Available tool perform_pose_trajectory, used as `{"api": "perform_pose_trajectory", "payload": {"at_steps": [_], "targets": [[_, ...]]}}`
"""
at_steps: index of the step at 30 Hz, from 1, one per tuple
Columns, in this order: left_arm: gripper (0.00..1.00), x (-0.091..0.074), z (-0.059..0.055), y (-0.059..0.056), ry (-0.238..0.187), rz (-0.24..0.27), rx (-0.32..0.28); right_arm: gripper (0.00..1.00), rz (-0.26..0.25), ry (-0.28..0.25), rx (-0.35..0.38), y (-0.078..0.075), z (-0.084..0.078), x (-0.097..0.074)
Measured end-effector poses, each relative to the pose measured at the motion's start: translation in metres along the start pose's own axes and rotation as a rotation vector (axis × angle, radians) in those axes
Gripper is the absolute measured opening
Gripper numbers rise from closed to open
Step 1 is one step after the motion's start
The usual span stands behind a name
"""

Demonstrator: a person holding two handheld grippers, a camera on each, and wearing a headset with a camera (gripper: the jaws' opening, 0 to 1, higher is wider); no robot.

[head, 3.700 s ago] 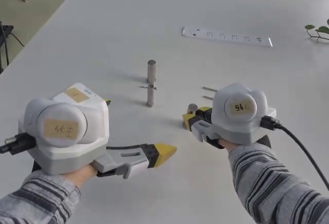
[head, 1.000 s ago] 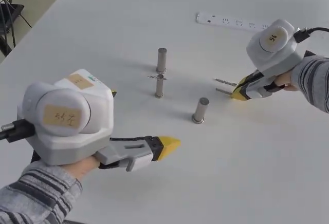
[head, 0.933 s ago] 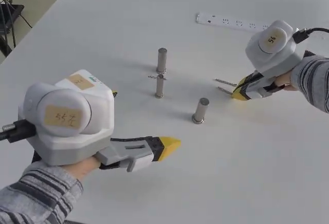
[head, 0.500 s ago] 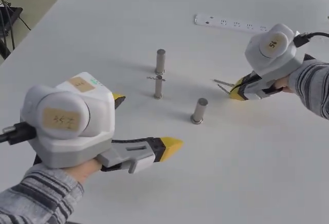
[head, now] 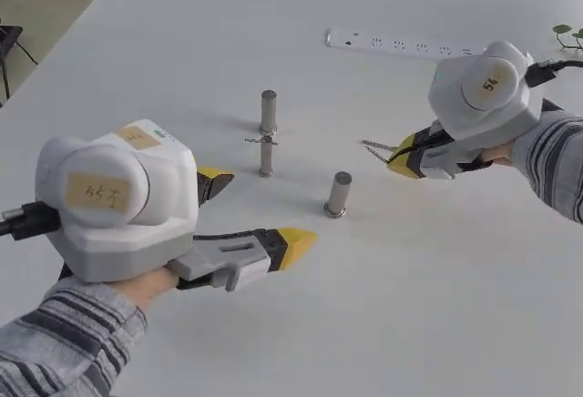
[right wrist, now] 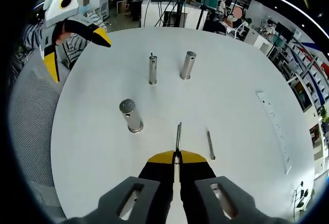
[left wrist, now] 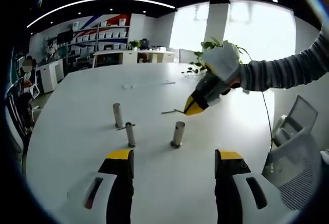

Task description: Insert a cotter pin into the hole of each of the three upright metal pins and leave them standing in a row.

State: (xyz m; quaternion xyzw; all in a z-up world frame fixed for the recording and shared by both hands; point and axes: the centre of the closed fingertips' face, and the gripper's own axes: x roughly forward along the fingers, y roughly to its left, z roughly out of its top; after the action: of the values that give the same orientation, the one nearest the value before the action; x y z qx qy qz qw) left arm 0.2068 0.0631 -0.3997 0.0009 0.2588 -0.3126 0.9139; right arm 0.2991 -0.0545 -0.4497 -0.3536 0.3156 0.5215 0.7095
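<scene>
Right gripper pinches cotter pin at one end. Thin, light, slippery wire, likely twists; hold short. Left gripper gapes, empty.

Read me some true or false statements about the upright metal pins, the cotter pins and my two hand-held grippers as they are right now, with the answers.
1. The right hand-held gripper is shut on a thin metal cotter pin. True.
2. All three upright grey metal pins carry a cotter pin. False: only the middle pin has one through it; the far pin and the near pin are bare.
3. The left hand-held gripper is open and holds nothing. True.
4. One metal pin lies on its side. False: all three stand upright.
5. A second cotter pin lies loose on the white table. True.
</scene>
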Motion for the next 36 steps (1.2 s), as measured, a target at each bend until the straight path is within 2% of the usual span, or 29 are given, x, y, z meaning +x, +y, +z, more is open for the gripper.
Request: {"api": "perform_pose_trajectory", "payload": {"at_steps": [7,14,16,19,21,23,28,32,36], "targets": [[0.49,0.005,0.009,-0.004,-0.005,-0.035,-0.016,0.0,0.004,-0.059,-0.072,0.028,0.02,-0.017],[0.37,0.01,0.016,-0.015,-0.012,-0.076,-0.028,0.0,0.008,-0.087,-0.133,0.049,0.029,-0.028],[0.35,0.013,0.018,-0.018,-0.012,-0.089,-0.036,0.0,0.018,-0.099,-0.144,0.052,0.03,-0.027],[0.27,0.016,0.017,-0.021,-0.003,-0.099,-0.058,0.0,0.023,-0.108,-0.18,0.062,0.034,-0.03],[0.26,0.018,0.017,-0.024,0.002,-0.116,-0.079,0.0,0.033,-0.109,-0.206,0.069,0.035,-0.031],[0.25,0.019,0.015,-0.026,0.014,-0.126,-0.105,0.0,0.028,-0.123,-0.285,0.071,0.039,-0.031],[0.19,0.02,0.012,-0.031,0.026,-0.143,-0.131,0.0,0.025,-0.125,-0.332,0.084,0.042,-0.03],[0.16,0.021,0.011,-0.033,0.037,-0.155,-0.16,0.0,0.035,-0.155,-0.363,0.092,0.05,-0.03],[0.12,0.021,0.012,-0.036,0.028,-0.168,-0.194,0.0,0.032,-0.176,-0.384,0.096,0.057,-0.032]]}}
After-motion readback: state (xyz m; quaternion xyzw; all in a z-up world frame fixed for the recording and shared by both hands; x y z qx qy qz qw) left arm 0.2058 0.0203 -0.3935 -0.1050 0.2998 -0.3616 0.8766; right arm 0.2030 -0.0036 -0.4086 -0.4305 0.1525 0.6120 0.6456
